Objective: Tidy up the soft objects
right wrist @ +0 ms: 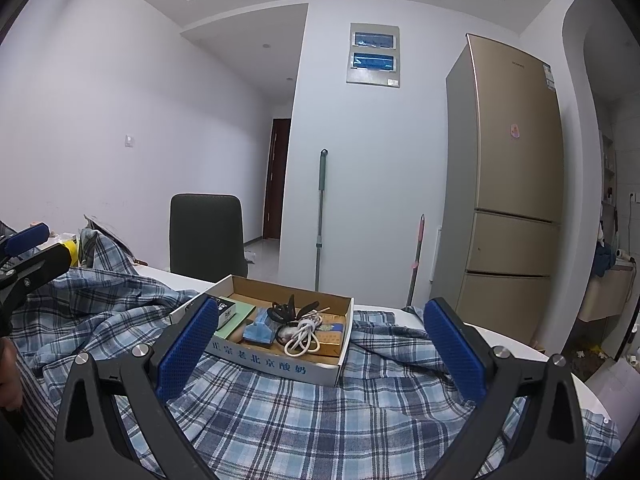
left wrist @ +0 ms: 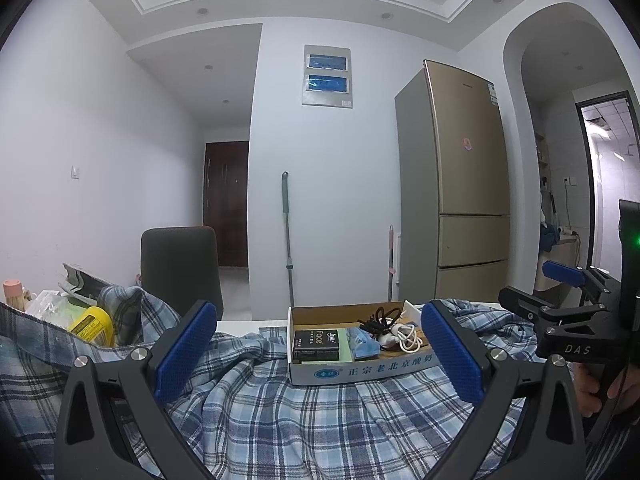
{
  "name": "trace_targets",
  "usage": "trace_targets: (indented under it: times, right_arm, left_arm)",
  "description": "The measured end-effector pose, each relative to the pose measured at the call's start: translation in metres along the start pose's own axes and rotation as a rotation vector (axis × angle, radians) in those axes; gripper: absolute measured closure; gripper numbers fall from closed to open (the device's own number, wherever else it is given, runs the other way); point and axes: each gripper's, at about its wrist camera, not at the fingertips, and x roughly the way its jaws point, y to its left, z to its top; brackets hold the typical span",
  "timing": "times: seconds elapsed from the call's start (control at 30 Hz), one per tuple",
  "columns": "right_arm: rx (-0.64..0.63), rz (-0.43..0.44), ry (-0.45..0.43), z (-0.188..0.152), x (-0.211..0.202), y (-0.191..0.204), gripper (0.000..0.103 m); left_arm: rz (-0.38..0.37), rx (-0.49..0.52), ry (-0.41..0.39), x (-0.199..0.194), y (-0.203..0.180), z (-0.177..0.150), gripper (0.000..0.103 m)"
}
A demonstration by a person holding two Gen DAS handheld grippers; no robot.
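Note:
A blue and white plaid shirt (left wrist: 304, 412) lies rumpled across the white table and fills the lower half of both views (right wrist: 320, 420). My left gripper (left wrist: 318, 344) hovers open just above the cloth, blue pads wide apart, nothing between them. My right gripper (right wrist: 320, 340) is open too, above the shirt's right part. In the left wrist view the right gripper (left wrist: 532, 294) shows at the right edge with a hand behind it. The left gripper (right wrist: 32, 250) shows at the left edge of the right wrist view.
A shallow cardboard box (left wrist: 360, 370) rests on the shirt, holding a dark packet, a blue pack, black ties and a white cable (right wrist: 302, 336). A yellow bottle (left wrist: 94, 326) and clutter lie far left. A dark chair (right wrist: 206, 234), mop handles and a gold fridge (right wrist: 516, 200) stand behind the table.

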Motion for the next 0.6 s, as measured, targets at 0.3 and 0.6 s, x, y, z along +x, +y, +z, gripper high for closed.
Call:
trace_targets:
  times: [0.3, 0.6]
  right_arm:
    - [0.0, -0.001, 0.004, 0.0006, 0.0006, 0.0006, 0.001]
    - [0.0, -0.002, 0.006, 0.0004, 0.0008, 0.0008, 0.001]
  left_arm:
    - [0.002, -0.006, 0.006, 0.0001, -0.0006, -0.0033, 0.0]
    - [0.004, -0.01, 0.01, -0.001, -0.001, -0.0049, 0.0]
